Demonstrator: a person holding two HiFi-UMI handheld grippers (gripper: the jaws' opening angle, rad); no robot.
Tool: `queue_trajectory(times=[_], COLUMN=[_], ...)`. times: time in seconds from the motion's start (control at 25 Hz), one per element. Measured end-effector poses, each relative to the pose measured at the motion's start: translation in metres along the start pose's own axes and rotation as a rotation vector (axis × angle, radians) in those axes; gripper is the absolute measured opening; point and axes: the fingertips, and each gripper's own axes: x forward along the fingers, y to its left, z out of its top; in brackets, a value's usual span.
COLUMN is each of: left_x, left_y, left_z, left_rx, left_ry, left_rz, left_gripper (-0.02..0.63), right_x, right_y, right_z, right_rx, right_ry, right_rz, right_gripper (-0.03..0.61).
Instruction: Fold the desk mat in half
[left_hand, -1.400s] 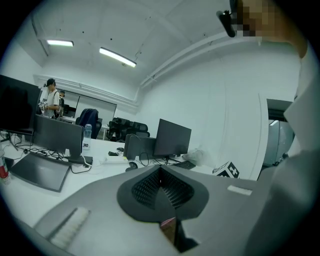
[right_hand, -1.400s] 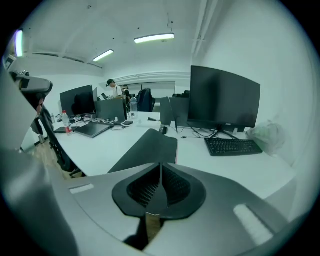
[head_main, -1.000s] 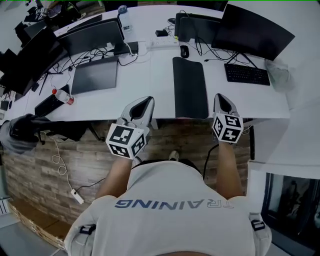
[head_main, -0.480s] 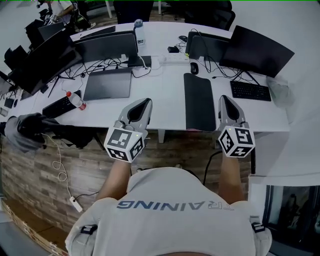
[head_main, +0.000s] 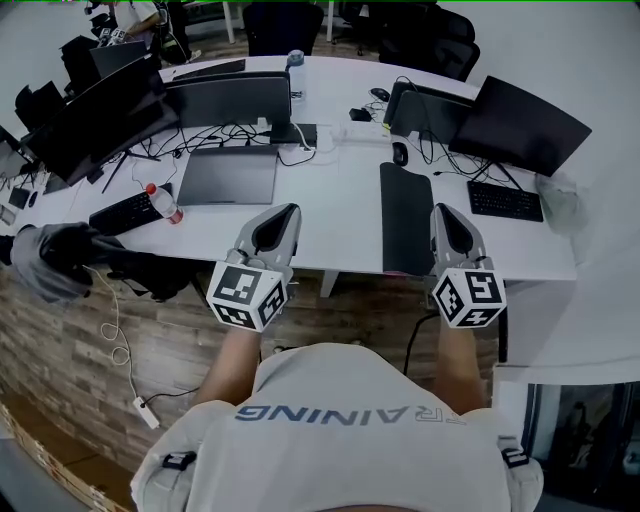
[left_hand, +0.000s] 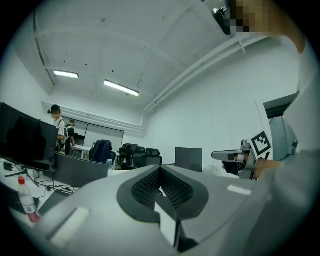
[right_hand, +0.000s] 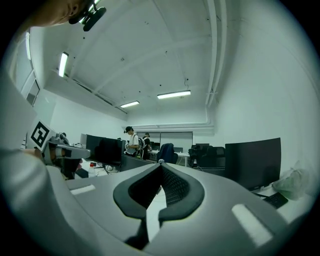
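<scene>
Two tongs, the left gripper (head_main: 283, 214) and the right gripper (head_main: 442, 213), are pressed together on nothing above the desk's (head_main: 335, 215) front edge. The desk mat (head_main: 406, 215) lies between them, its long axis running from front edge to back. It is just beside the right gripper, which is the nearer.

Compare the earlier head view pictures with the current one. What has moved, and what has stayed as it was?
Both grippers have come forward over the near edge of the desk: the left gripper and the right gripper, which now shows close beside the dark desk mat. Nothing was gripped or released. Both sets of jaws stay together and empty, and the mat stays flat and untouched.
</scene>
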Motion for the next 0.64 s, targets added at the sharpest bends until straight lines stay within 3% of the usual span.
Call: queue_trajectory(times=[0.64], left_x=[0.015], left_y=[-0.001], left_z=[-0.011], left_rx=[-0.013], left_ry=[0.019], left_rz=[-0.04], left_gripper=[-0.002], right_x=[-0.001], right_y=[-0.003], right_z=[-0.015], right_rx=[-0.003], right_ry=[0.038], right_rz=[-0.02], right_gripper=[0.012])
